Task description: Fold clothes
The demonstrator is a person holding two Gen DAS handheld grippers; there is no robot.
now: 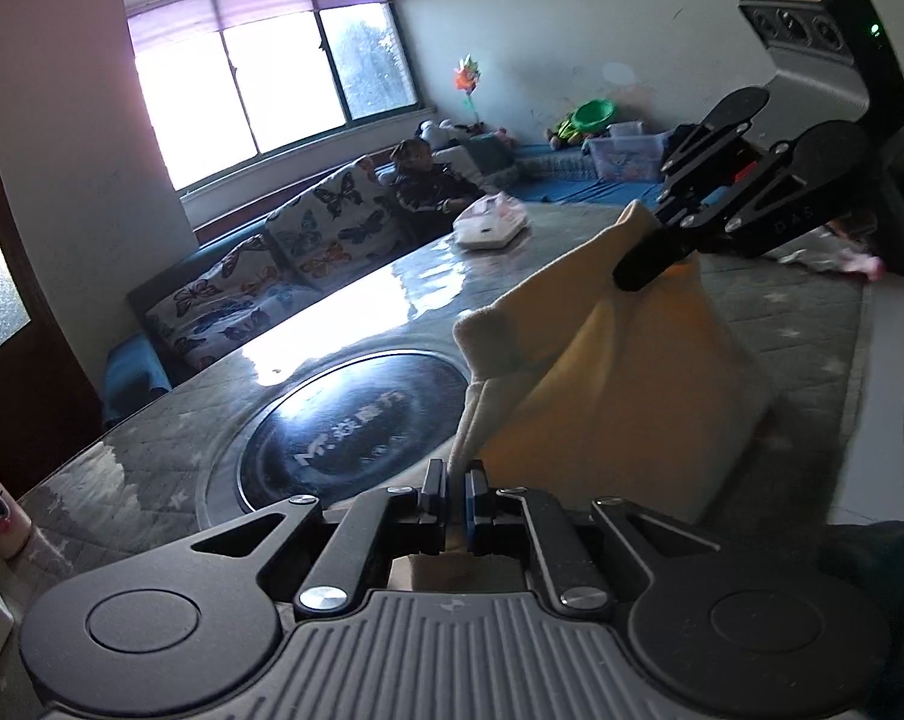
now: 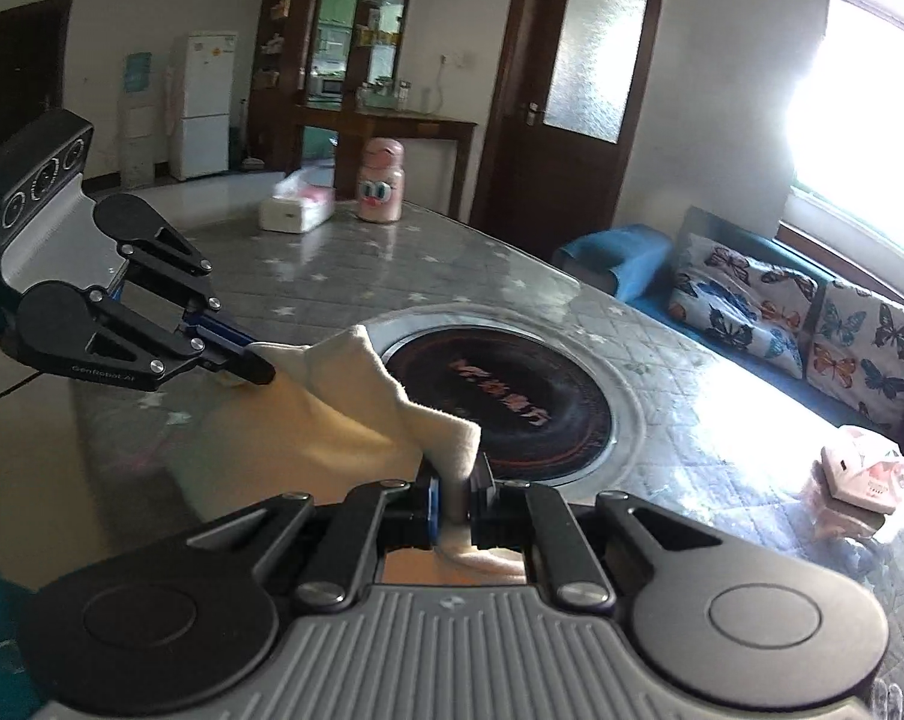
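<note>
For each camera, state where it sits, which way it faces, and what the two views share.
Left wrist: sits on the left gripper, facing the window and butterfly sofa; the right gripper shows.
Right wrist: sits on the right gripper, facing the fridge and doors; the left gripper shows.
Shared: cream garment pinched by both, round inset, table.

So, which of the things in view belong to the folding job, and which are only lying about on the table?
Belong to the job:
- cream garment, held up over the table
- left gripper, shut on one edge of it
- right gripper, shut on another edge

Only lying about:
- round black hob set in the table
- pink bottle
- tissue box
- pink packet
</note>
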